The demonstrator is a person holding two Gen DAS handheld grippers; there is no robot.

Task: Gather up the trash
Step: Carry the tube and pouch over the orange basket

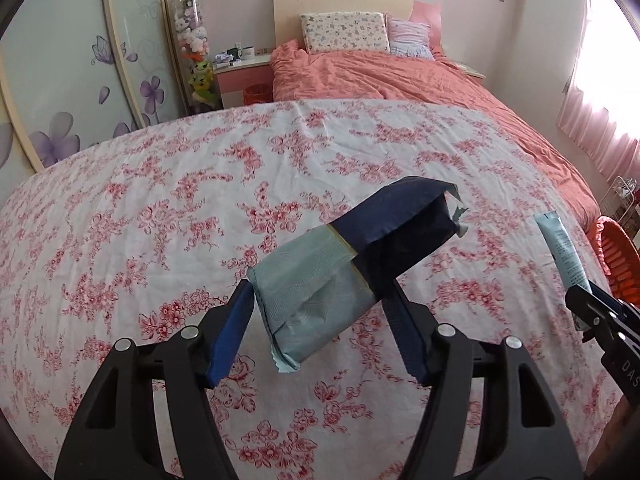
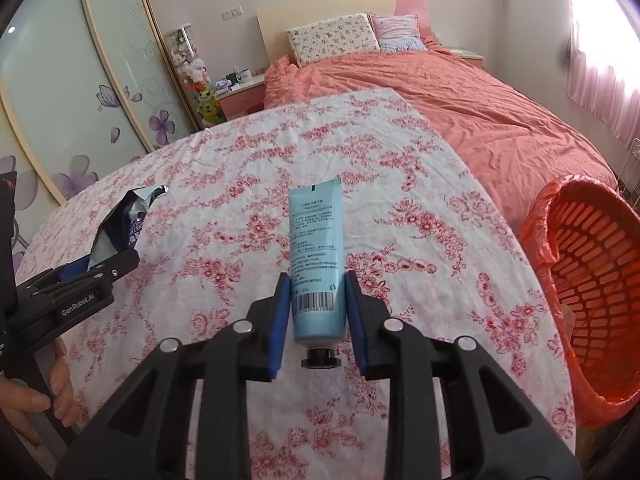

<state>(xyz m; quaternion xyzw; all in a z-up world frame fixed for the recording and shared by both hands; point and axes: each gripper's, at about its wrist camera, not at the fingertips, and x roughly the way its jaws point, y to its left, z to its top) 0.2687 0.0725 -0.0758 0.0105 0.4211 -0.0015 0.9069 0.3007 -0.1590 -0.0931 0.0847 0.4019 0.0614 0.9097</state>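
A soft packet (image 1: 320,280), pale teal at one end and dark navy at the other, sits crosswise between the blue pads of my left gripper (image 1: 320,292), which is shut on it above the floral tablecloth (image 1: 160,220). The right wrist view shows the packet's torn end (image 2: 132,216) sticking up from the left gripper (image 2: 120,260). My right gripper (image 2: 318,280) is shut on a light blue cosmetic tube (image 2: 316,240), black cap toward the camera. That tube (image 1: 560,248) and the right gripper (image 1: 588,296) show at the right edge of the left wrist view.
An orange slatted basket (image 2: 592,280) lined with an orange bag stands off the table's right edge, also seen as the basket (image 1: 616,256). Behind the table is a bed (image 2: 500,112) with a coral duvet. A wardrobe (image 2: 60,100) stands at left. A hand (image 2: 40,392) holds the left gripper's handle.
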